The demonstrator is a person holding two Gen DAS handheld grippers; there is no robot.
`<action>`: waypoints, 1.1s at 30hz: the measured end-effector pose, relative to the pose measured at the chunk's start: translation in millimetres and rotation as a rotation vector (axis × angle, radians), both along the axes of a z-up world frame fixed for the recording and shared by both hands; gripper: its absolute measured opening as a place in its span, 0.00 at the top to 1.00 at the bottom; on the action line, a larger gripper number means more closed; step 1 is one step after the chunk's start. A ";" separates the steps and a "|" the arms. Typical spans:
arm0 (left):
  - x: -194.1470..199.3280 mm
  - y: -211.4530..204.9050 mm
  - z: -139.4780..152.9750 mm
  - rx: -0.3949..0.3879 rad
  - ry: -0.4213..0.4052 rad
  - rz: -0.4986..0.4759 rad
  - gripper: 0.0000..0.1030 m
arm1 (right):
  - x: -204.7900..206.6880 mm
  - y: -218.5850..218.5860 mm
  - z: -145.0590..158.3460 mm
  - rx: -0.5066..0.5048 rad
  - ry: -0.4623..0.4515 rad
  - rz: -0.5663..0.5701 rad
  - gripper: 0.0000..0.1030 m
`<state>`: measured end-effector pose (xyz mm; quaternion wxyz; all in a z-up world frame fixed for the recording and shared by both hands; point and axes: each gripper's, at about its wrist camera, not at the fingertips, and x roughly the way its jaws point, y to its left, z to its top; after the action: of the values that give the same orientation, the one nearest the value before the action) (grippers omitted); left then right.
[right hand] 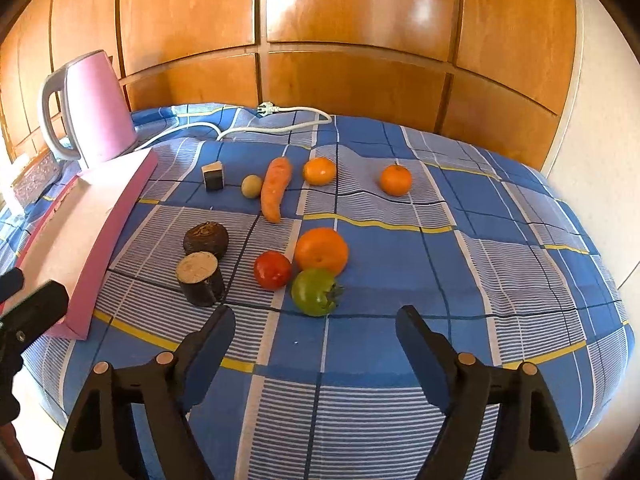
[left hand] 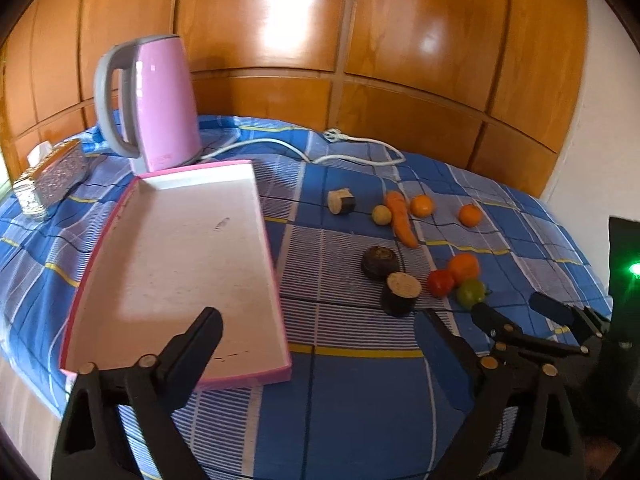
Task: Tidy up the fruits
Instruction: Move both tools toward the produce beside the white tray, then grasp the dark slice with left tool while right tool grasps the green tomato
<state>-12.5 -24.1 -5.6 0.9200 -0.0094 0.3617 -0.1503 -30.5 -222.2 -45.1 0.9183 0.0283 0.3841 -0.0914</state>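
My right gripper [right hand: 316, 320] stands open just short of a green tomato [right hand: 314, 292], with nothing between its fingers. Touching that tomato are a red tomato [right hand: 272, 269] and a large orange [right hand: 322, 251]. Farther back lie a carrot [right hand: 275, 188], two tangerines [right hand: 319, 171] [right hand: 395, 179] and a small yellowish fruit [right hand: 251, 186]. Dark cut chunks [right hand: 200, 278] [right hand: 206, 239] sit to the left. My left gripper [left hand: 320, 320] is open and empty, its left finger over the near end of the pink-rimmed white tray [left hand: 172, 260], which holds nothing.
A pink kettle [left hand: 160, 104] stands behind the tray, and its white cord [left hand: 340, 148] trails along the back of the blue checked cloth [left hand: 360, 400]. A patterned box [left hand: 52, 176] sits far left. Wooden panels close the back. A small cut block [right hand: 213, 176] lies near the carrot.
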 end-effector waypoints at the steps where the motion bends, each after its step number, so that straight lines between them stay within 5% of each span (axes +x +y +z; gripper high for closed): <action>1: 0.6 -1.6 -0.5 -0.001 0.003 -0.008 0.13 | -0.4 -2.5 0.1 0.005 -0.002 -0.006 0.23; 4: 2.6 -7.1 -3.0 -0.005 0.018 -0.039 0.20 | 0.7 -13.5 -1.2 0.027 0.005 -0.030 0.27; 8: 6.6 -18.5 -6.4 -0.002 0.044 -0.101 0.32 | 3.3 -28.9 -6.3 0.083 0.026 -0.036 0.48; 13: 17.2 -36.5 -16.1 -0.002 0.106 -0.183 0.58 | 4.0 -41.4 -12.4 0.163 0.029 -0.023 0.56; 20: 27.4 -64.5 -25.9 0.036 0.117 -0.233 0.60 | 5.2 -35.6 -15.7 0.210 0.020 0.061 0.56; 33: 55.4 -87.0 -44.3 0.060 0.134 -0.250 0.60 | 30.7 -29.3 -25.1 0.135 0.047 0.124 0.56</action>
<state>42.9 -111.2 -49.9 0.8678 0.0533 0.4250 -0.2518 0.2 -251.5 -70.2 0.9089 0.0643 0.4119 -0.0090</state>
